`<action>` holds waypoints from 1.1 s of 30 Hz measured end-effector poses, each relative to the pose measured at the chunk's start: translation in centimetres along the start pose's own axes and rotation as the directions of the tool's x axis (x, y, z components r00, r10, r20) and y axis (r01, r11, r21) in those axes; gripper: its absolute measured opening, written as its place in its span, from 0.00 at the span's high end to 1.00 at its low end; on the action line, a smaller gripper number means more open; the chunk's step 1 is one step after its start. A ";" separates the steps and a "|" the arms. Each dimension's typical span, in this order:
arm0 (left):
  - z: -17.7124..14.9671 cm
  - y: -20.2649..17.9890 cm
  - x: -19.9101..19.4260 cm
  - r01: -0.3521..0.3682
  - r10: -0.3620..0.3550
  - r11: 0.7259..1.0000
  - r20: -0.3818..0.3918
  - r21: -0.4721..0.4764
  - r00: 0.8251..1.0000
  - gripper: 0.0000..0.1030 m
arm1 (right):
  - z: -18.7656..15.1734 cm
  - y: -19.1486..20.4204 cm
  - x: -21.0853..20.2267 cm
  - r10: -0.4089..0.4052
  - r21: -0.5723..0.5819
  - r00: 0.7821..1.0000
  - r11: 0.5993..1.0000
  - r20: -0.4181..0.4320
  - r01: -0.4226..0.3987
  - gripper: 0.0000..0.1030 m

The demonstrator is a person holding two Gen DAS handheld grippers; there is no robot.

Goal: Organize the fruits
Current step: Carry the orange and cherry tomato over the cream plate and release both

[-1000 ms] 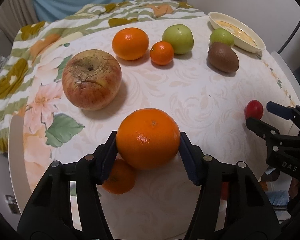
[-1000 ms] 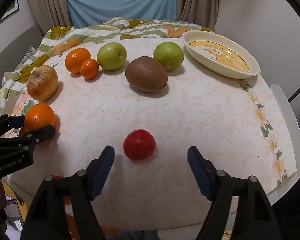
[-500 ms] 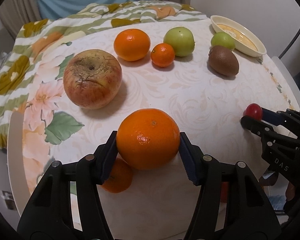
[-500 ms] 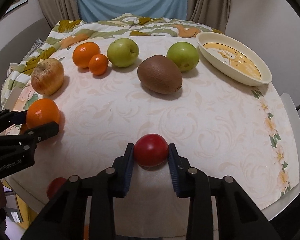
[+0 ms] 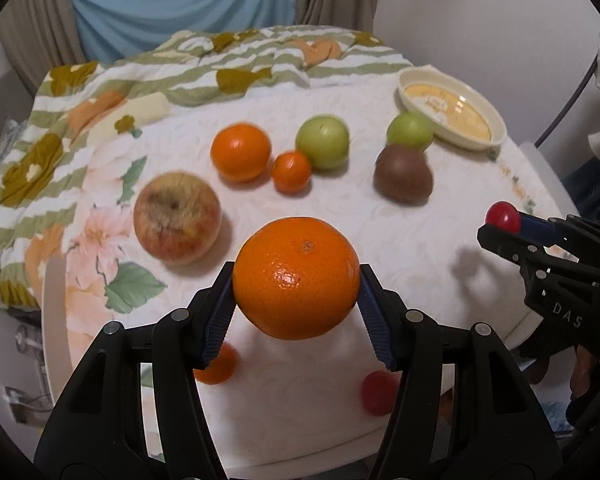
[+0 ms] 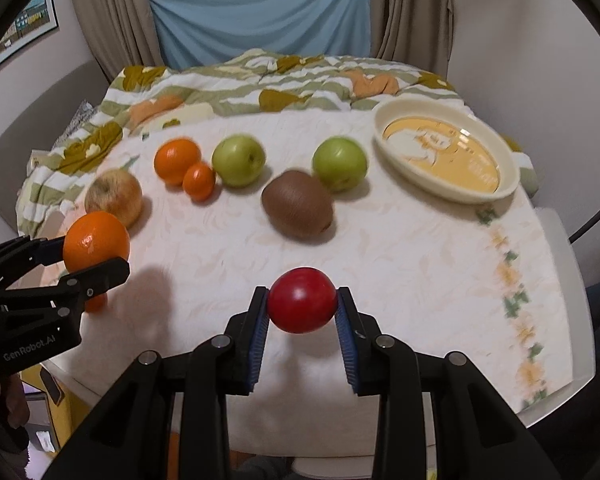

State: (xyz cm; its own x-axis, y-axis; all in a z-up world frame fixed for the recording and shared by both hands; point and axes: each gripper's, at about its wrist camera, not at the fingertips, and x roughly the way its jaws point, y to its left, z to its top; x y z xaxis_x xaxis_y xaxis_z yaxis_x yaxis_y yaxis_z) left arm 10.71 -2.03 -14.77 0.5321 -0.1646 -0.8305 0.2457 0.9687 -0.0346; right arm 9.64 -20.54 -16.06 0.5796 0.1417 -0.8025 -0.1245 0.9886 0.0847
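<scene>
My left gripper is shut on a large orange and holds it above the near part of the table. My right gripper is shut on a small red fruit, also off the cloth. Each view shows the other gripper at its side: the red fruit at the right, the orange at the left. A cream oval dish sits empty at the far right.
On the white tablecloth lie a blotchy apple, an orange, a small mandarin, two green apples and a kiwi. A small orange and a red fruit lie by the near edge.
The right gripper moved in and shut on the red fruit. Both grippers then rose, lifting the orange and the red fruit off the table.
</scene>
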 end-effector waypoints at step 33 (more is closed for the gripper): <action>22.2 -16.2 12.7 0.118 -0.117 0.993 0.040 -0.028 0.992 0.36 | 15.9 -21.0 4.5 0.010 -0.030 0.997 1.000 0.072 -0.008 0.70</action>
State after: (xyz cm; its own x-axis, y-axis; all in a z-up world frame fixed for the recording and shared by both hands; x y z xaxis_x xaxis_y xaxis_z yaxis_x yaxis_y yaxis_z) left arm 31.48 -23.96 -12.36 0.5315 -0.2840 -0.7980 0.2838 0.9474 -0.1481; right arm 27.69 -39.82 -12.07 0.6345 0.1552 -0.7572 -0.1533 0.9854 0.0736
